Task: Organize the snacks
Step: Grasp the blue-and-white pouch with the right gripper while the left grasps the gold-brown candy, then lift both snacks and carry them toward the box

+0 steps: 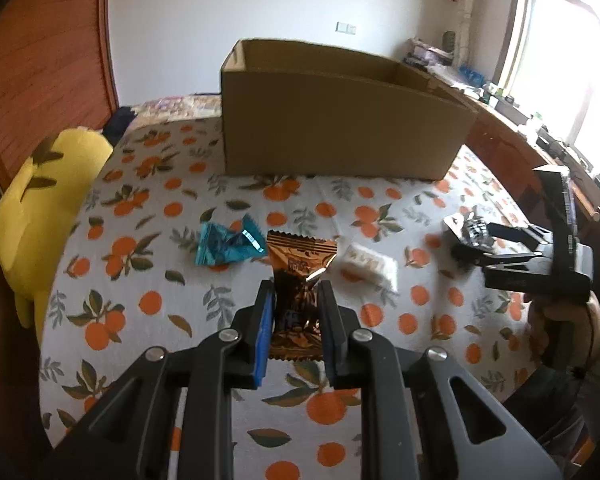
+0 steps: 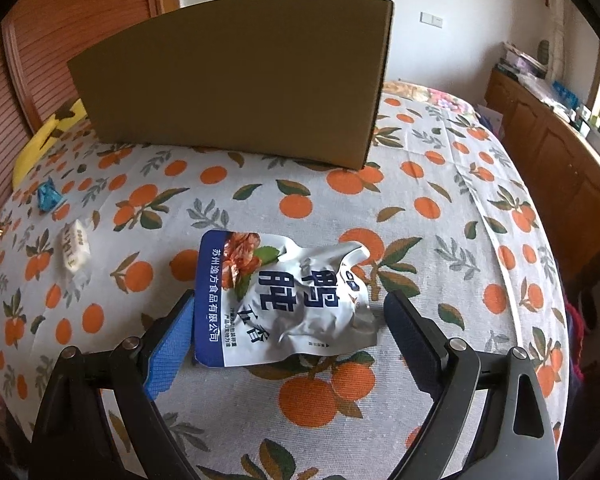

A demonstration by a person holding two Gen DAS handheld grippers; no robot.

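**Brown packet clamped in my left tongs, duck pouch between my open right ones**

My left gripper [image 1: 296, 292] is clamped tight on a copper-brown foil snack packet [image 1: 300, 276], lower centre of the left wrist view; its crimped top edge sticks out past the blue pads. Just upper left of it a crumpled teal wrapper [image 1: 224, 246] lies on the orange-print cloth [image 1: 148, 208], and to the right a small white packet [image 1: 366, 266], blurred. Behind them, across the upper middle of the frame, the open cardboard box [image 1: 340, 128] stands on the cloth, with bare cloth between it and the snacks. A yellow plush cushion [image 1: 40, 216] sits at the left edge of the bed. At the right edge of the frame I see my right hand [image 1: 560, 320] with its tool.

In the right wrist view my right gripper [image 2: 290, 314] stands wide apart around a white-and-blue pouch [image 2: 284, 300] lying flat in the centre. The left pad is at its blue border; the right pad is clear of it. Large characters read 鸭肫 and 五香; the blue strip reads 苏州逸方食品有限公司. The box wall fills the upper middle of that frame. The teal wrapper and white packet lie far left, near the cloth's edge. Wooden cabinets [image 2: 548, 152] run along the right, under a window.
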